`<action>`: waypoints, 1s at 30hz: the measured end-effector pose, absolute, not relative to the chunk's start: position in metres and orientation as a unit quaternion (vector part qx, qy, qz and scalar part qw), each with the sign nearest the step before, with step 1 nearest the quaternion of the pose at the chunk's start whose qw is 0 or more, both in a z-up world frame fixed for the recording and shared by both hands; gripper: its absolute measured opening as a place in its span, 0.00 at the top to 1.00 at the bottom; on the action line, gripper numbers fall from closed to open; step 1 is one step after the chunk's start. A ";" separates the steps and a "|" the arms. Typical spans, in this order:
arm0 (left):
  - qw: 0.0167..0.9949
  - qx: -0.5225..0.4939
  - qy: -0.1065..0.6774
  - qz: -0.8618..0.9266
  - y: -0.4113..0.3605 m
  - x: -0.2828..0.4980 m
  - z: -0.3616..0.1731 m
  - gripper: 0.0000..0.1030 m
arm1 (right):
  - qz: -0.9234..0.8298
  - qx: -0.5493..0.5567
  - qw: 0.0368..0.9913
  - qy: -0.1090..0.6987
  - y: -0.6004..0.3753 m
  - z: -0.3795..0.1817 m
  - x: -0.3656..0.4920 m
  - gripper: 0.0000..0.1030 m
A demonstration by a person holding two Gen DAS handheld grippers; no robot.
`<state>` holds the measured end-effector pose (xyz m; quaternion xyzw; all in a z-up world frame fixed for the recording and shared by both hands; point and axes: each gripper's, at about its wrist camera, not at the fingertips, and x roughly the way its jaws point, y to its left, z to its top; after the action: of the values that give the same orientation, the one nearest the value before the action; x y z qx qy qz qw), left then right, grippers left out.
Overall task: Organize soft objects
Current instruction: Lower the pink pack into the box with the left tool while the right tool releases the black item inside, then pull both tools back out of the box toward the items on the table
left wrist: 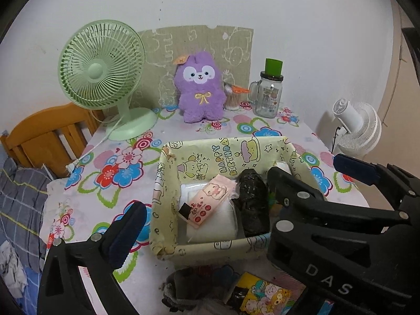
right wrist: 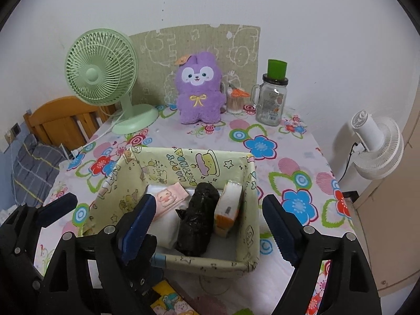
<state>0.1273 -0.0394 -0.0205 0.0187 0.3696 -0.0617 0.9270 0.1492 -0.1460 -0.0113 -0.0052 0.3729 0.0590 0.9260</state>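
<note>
Both grippers hover with jaws apart and empty: the left gripper [left wrist: 204, 218] and right gripper [right wrist: 212, 215] over the paper-wrapped box [right wrist: 126, 183] on the flowered table [right wrist: 296, 155]. Inside lie a white pack [left wrist: 215, 223], pink packet [left wrist: 210, 199], black roll [right wrist: 197, 223] and, perhaps, a sponge [right wrist: 229, 210]. Behind sits a purple plush [right wrist: 198, 89].

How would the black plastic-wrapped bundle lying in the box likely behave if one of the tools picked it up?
The black bundle looks crinkly and glossy, so it could be somewhat slippery. Its lumpy, rounded shape suggests soft contents that would squash under the pads rather than stay stiff. Lying lengthwise in the paper-covered box, it probably would not roll far.
</note>
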 end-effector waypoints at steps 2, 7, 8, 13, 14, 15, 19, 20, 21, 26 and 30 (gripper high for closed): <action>0.928 0.021 0.367 -0.062 -0.039 0.123 -0.019 0.01 | 0.058 -0.005 0.928 0.369 -0.146 -0.009 0.144 0.15; 0.929 0.022 0.363 -0.061 -0.038 0.113 -0.017 0.00 | 0.052 -0.006 0.933 0.357 -0.147 -0.005 0.130 0.12; 0.930 0.022 0.363 -0.060 -0.038 0.111 -0.016 0.00 | 0.052 -0.006 0.933 0.355 -0.148 -0.005 0.127 0.11; 0.932 0.023 0.358 -0.055 -0.036 0.099 -0.015 0.00 | 0.051 -0.004 0.937 0.346 -0.149 -0.004 0.114 0.08; 0.932 0.023 0.357 -0.055 -0.035 0.096 -0.015 0.00 | 0.051 -0.004 0.937 0.346 -0.150 -0.003 0.113 0.08; 0.932 0.022 0.357 -0.055 -0.035 0.094 -0.015 0.00 | 0.051 -0.004 0.937 0.346 -0.150 -0.003 0.110 0.08; 0.933 0.022 0.354 -0.053 -0.033 0.086 -0.016 0.00 | 0.051 -0.003 0.938 0.344 -0.151 -0.004 0.103 0.08; 0.934 0.022 0.353 -0.052 -0.033 0.084 -0.016 0.00 | 0.051 -0.002 0.938 0.344 -0.151 -0.004 0.100 0.08; 0.934 0.022 0.352 -0.051 -0.032 0.082 -0.016 0.00 | 0.051 -0.002 0.938 0.343 -0.152 -0.004 0.097 0.08; 0.936 0.022 0.347 -0.054 -0.032 0.072 -0.014 0.00 | 0.047 -0.002 0.940 0.337 -0.155 -0.002 0.085 0.07; 0.938 0.024 0.342 -0.058 -0.034 0.063 -0.013 0.00 | 0.046 0.001 0.942 0.333 -0.157 -0.001 0.075 0.07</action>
<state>0.0635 -0.0343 -0.0132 0.0243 0.3415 -0.0582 0.9377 0.0755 -0.1569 -0.0008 0.0008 0.3331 0.0458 0.9418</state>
